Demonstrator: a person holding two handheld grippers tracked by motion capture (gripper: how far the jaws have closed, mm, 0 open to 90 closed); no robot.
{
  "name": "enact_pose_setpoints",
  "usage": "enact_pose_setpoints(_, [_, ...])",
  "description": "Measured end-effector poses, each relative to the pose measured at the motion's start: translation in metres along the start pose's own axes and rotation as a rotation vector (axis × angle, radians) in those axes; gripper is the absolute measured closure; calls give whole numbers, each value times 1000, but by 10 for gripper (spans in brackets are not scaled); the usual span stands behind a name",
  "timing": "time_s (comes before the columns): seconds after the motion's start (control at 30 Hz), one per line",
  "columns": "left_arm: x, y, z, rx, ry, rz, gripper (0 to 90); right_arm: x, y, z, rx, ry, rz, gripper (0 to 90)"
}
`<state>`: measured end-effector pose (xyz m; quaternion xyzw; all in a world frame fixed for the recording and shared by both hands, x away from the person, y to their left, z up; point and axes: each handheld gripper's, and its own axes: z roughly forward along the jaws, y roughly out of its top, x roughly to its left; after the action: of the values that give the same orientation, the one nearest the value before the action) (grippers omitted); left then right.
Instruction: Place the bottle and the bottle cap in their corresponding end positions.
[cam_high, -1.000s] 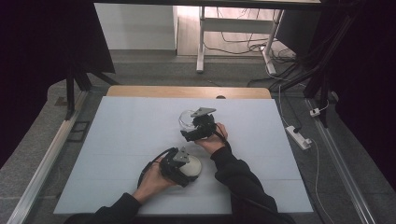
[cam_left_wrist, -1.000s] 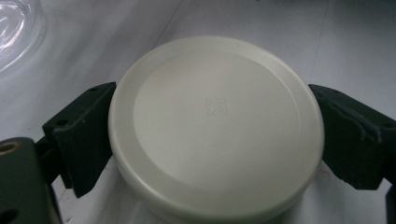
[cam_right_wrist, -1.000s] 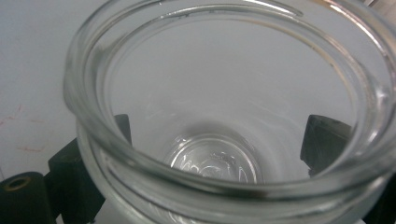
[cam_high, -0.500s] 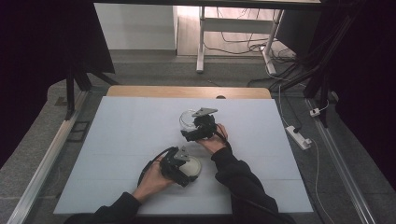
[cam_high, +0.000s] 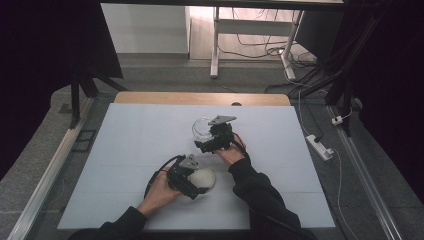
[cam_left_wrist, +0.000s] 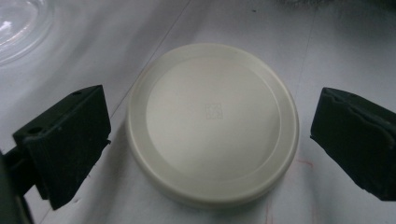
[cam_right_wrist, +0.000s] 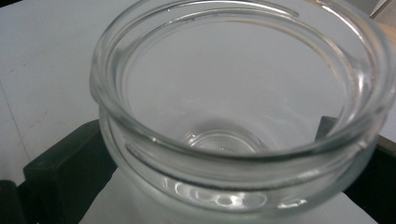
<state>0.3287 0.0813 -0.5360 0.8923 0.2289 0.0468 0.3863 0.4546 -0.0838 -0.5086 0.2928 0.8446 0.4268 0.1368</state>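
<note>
High view: the person's left gripper (cam_high: 196, 181) is hovering at the cream plastic lid (cam_high: 202, 178), which is lying flat on the white table (cam_high: 125, 145) at about 6 o'clock of the clear glass jar (cam_high: 202, 128). The right gripper (cam_high: 212, 141) is standing against the jar's near side, close to the table's middle.

Left gripper view: the jaws are standing wide apart, one at 9 o'clock and one at 3 o'clock of the lid (cam_left_wrist: 212, 121), touching neither edge; nothing is held. The risk, as a judgement: the lid is shallow and smooth, so jaws closing too high are likely to skate over its rim and flick it across the table.

Right gripper view: the jaws are flanking the jar (cam_right_wrist: 238, 107) below its threaded neck, at 8 and 4 o'clock. They appear to be bearing on the glass, though whether the grip is firm cannot be told. Slick, curved glass is inviting slippage or tipping if the lid is being pressed on off-centre.
</note>
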Motion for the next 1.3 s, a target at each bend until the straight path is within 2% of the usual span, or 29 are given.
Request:
enact_pose_setpoints(0.2, [0,-2,-8,5,-2,-12,0,3,-1,-8,-8,-21,-6,0])
enact_pose_setpoints(0.3, [0,-4,-13,-14,-9,-21,0,5,-3,-12,-6,-17,-5,0])
enact_pose_setpoints(0.6, [0,-10,-28,-24,-13,-40,0,11,-9,-23,0,-25,-11,0])
enact_pose_setpoints(0.73, [0,-13,-33,-18,7,-48,0,15,-12,-28,4,-28,-22,0])
enact_pose_setpoints(0.87, [-1,-15,-36,-6,46,-60,0,17,-14,-32,24,-31,-28,0])
enact_pose_setpoints(1.1, [-5,-21,-43,10,51,-52,0,21,-20,-43,24,-31,-39,0])
enact_pose_setpoints(1.3, [-6,-26,-54,-9,47,-64,0,25,-27,-55,21,-29,-48,0])
